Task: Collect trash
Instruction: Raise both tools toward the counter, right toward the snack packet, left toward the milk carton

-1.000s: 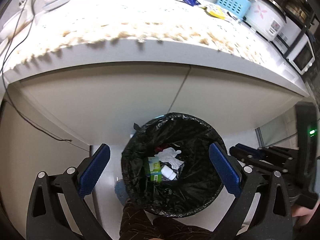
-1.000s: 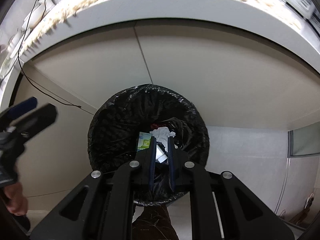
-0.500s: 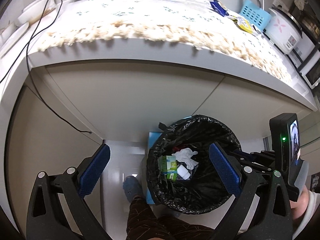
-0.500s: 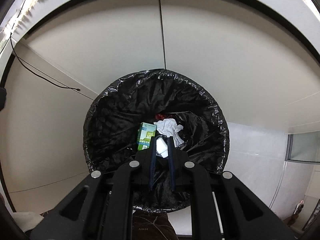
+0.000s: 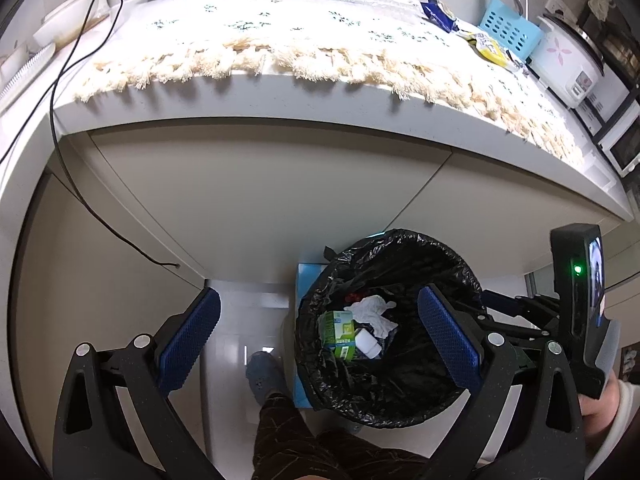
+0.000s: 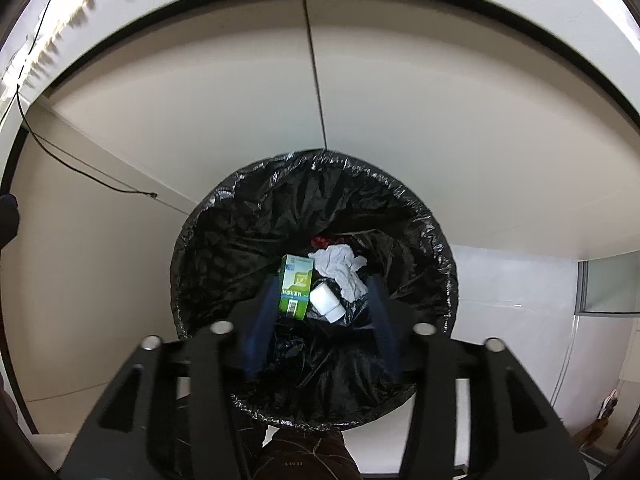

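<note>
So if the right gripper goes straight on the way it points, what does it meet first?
Probably the trash already in the black-lined bin: the right gripper, jaws open and empty, points at the small white container beside the green carton. Depth is unclear.

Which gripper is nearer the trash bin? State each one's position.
Right. The right gripper hangs over the trash bin's mouth, jaws just opened, nothing between them. The left gripper sits off to the side, open and empty.

light: bright overhead, fringed cloth (image 5: pixel 280 28) on the bench (image 5: pixel 280 100) blown out beyond the left gripper (image 5: pixel 316 336) | shadow: deep under bench edge, bin liner (image 6: pixel 312 248) dark with small glints | blur: right gripper (image 6: pixel 324 312) fingers smeared | distortion: strong fisheye bowing, black corner vignette both views
</note>
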A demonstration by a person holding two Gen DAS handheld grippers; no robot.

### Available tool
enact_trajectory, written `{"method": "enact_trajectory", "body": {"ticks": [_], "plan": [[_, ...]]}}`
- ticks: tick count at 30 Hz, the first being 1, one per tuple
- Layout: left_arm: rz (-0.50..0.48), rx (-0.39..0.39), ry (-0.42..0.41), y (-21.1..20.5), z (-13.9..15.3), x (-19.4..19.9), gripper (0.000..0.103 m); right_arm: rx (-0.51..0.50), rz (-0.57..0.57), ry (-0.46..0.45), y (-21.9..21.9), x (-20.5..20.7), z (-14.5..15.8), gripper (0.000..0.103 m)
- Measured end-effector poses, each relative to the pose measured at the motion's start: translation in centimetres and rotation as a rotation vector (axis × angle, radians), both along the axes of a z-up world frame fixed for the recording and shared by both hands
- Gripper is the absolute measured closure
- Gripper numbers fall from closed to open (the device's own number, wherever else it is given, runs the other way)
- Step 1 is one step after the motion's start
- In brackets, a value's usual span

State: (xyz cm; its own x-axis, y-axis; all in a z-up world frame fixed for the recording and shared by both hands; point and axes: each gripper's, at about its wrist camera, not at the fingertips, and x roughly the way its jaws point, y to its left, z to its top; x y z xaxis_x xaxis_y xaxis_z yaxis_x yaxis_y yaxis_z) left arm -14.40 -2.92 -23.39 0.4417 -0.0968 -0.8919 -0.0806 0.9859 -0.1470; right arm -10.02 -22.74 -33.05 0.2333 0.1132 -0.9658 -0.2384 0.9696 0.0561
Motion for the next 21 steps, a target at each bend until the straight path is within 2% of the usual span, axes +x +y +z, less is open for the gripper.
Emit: {"method": "enact_trajectory", "body": {"ticks": [5, 10, 21], "plan": [[0.004, -0.008, -0.011, 0.1, 0.7, 0.4, 0.006, 0.034, -0.034, -0.049, -0.6, -0.3, 2.1, 0.026], [0.008, -0.036, -0.049, 0.1, 2.6, 0.6, 0.006, 0.03, -0.045, -0.104, -0.8, -0.5, 4.8, 0.013], [-0.005, 0.005, -0.092, -0.8, 5.8, 0.8, 0.006, 0.04, -0.074, -0.164, -2.0, -1.1, 9.6, 0.008]]}}
